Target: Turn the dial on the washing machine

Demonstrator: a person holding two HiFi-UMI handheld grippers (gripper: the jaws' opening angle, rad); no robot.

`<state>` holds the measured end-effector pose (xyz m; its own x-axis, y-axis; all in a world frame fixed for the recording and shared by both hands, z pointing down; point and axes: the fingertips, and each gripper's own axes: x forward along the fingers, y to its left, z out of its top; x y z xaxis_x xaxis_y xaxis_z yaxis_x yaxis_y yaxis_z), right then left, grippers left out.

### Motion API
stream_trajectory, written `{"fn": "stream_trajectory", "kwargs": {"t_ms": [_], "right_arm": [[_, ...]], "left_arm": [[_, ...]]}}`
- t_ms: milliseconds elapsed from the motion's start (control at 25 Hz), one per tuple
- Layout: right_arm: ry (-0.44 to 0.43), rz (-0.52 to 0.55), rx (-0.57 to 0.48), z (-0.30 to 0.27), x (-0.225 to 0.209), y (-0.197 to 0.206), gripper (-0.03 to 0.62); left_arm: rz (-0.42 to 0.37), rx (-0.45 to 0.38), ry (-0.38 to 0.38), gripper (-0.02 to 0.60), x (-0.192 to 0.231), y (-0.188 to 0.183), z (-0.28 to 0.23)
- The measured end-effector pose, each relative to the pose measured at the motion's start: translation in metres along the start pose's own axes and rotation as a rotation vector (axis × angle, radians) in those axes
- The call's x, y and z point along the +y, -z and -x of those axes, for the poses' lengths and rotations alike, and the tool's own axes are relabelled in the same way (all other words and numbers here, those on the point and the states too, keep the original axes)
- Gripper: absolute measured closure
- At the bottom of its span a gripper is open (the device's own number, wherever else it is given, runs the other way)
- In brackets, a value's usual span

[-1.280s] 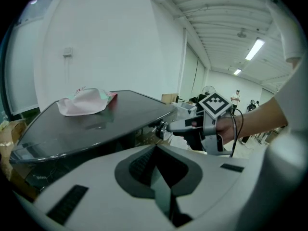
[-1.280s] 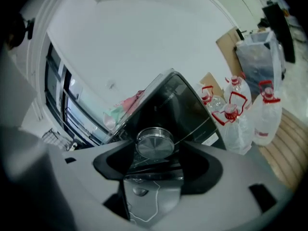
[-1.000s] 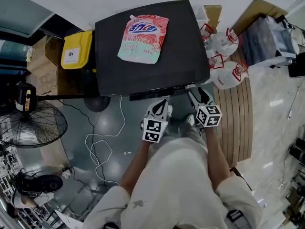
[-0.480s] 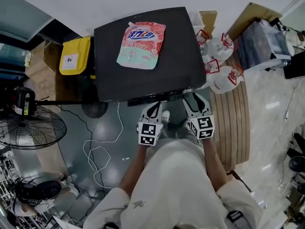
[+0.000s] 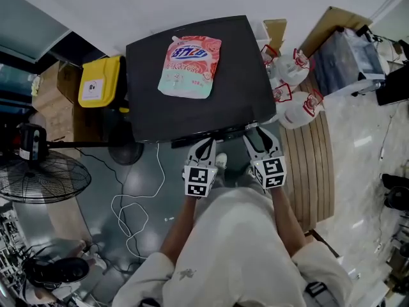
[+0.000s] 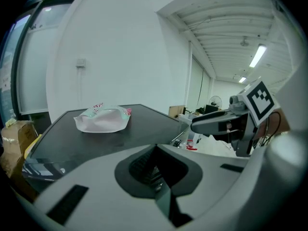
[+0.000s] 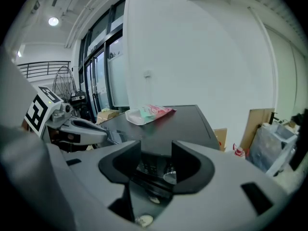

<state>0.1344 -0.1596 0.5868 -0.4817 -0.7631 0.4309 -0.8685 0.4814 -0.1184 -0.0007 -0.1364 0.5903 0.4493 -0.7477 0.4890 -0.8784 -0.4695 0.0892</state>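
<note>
Showing 2 grippers at the front edge of the washing machine (image 5: 192, 115). Left gripper (image 5: 208, 143): jaws are seen closed together, nothing between them. Right gripper (image 5: 258, 133): jaws are set apart, w/ the dial (image 7: 169, 177) framed in the gap, on the panel under the front edge, toward the right corner. Dial is judged rigid, smooth & light-turning; its rim is best pinched on 2 opposite sides. Detergent pouch (image 5: 189, 57) is laid near the back edge.

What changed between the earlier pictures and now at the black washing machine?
Little. The left gripper and the right gripper shifted slightly and stay at the front edge of the black washing machine; neither took hold of anything. The pink and green pouch stays on its top.
</note>
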Motion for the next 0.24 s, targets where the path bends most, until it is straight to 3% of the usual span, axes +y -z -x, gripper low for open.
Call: {"fn": "stream_trajectory", "kwargs": {"t_ms": [240], "right_arm": [[0.008,0.011,-0.004,-0.006,0.0084,-0.0007,0.39]], "left_arm": [[-0.008,-0.006,0.007,0.568,0.0112,0.0026,0.0013]]}}
